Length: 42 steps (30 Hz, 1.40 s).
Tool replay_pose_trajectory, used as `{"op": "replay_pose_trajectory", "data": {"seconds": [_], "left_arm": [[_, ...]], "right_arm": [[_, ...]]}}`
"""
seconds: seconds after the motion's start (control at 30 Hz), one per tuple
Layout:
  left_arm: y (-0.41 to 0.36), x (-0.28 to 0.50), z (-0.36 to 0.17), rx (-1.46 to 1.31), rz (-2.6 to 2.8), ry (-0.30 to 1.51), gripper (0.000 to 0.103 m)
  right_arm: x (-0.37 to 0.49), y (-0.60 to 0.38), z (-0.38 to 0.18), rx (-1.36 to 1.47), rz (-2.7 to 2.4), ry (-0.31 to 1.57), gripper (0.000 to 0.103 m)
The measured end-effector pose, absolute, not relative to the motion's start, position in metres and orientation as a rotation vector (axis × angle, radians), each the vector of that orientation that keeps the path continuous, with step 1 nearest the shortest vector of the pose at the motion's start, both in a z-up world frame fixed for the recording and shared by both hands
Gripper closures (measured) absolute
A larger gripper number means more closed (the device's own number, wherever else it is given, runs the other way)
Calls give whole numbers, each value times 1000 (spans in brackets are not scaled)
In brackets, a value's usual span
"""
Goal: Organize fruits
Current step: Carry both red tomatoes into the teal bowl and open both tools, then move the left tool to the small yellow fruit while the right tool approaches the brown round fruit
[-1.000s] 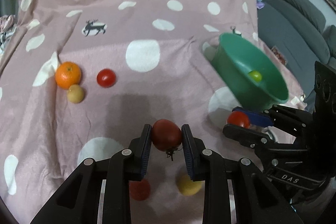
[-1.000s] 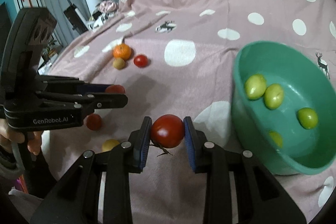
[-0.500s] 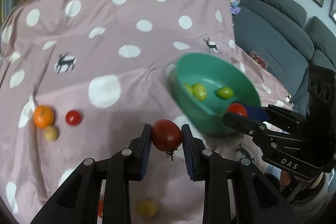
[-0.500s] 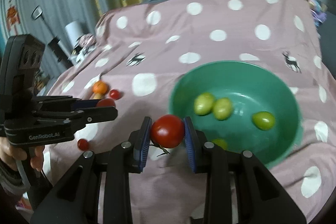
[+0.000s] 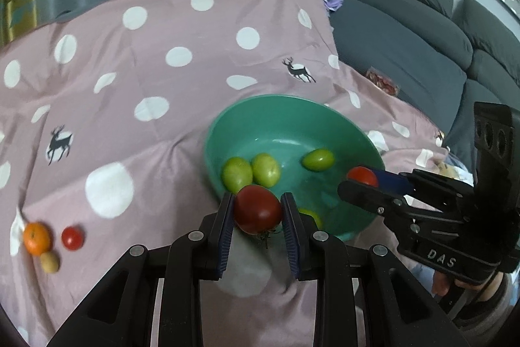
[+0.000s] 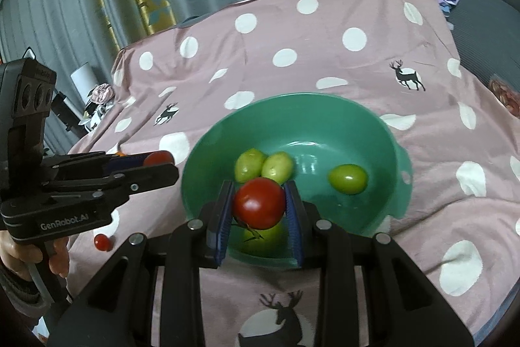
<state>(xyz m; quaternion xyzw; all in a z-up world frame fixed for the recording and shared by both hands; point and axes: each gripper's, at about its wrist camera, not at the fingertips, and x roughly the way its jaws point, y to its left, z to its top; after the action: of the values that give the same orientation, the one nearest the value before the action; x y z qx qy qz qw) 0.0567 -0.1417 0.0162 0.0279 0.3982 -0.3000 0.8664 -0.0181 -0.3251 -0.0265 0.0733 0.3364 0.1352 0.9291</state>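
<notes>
In the left wrist view, the left hand-held gripper (image 5: 257,213) pinches a dark tomato (image 5: 257,209) at the near rim of the bowl (image 5: 292,109), seemingly to drop it among the green fruits (image 5: 237,173); an orange (image 5: 36,238) waits on the cloth (image 5: 162,31). In the right wrist view, the right hand-held gripper (image 6: 259,204) pinches a red tomato (image 6: 259,203) over the bowl's (image 6: 325,109) near side, ready for release.

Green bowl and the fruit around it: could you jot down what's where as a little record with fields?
bowl: green bowl on the spotted pink cloth
in bowl: four green fruits
left gripper: shut on a dark red tomato
right gripper: shut on a red tomato
on cloth: orange, small red tomato, small yellowish fruit
</notes>
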Motion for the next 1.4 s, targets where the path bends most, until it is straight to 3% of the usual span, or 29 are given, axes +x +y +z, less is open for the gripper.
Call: {"op": "replay_pose_trajectory", "data": {"seconds": [0.6, 0.83, 0.9, 0.93, 1.03, 1.13, 1.4], "left_arm": [[-182, 74, -2, 169, -619, 850, 74], [-186, 74, -5, 172, -615, 857, 74], [-184, 74, -6, 171, -604, 870, 70], [-182, 74, -7, 167, -599, 875, 63], [-170, 68, -1, 144, -607, 862, 53], [-151, 63, 8, 145, -563, 844, 29], [-43, 59, 18, -26, -382, 864, 29]], "right_arm": [[-4, -337, -36, 135, 226, 702, 71], [-3, -340, -36, 149, 195, 708, 65], [-3, -341, -36, 160, 192, 709, 55], [-4, -342, -36, 164, 191, 707, 52], [-8, -342, -35, 173, 194, 699, 51], [-12, -343, -31, 185, 202, 687, 47], [-23, -336, -22, 201, 245, 668, 45]]}}
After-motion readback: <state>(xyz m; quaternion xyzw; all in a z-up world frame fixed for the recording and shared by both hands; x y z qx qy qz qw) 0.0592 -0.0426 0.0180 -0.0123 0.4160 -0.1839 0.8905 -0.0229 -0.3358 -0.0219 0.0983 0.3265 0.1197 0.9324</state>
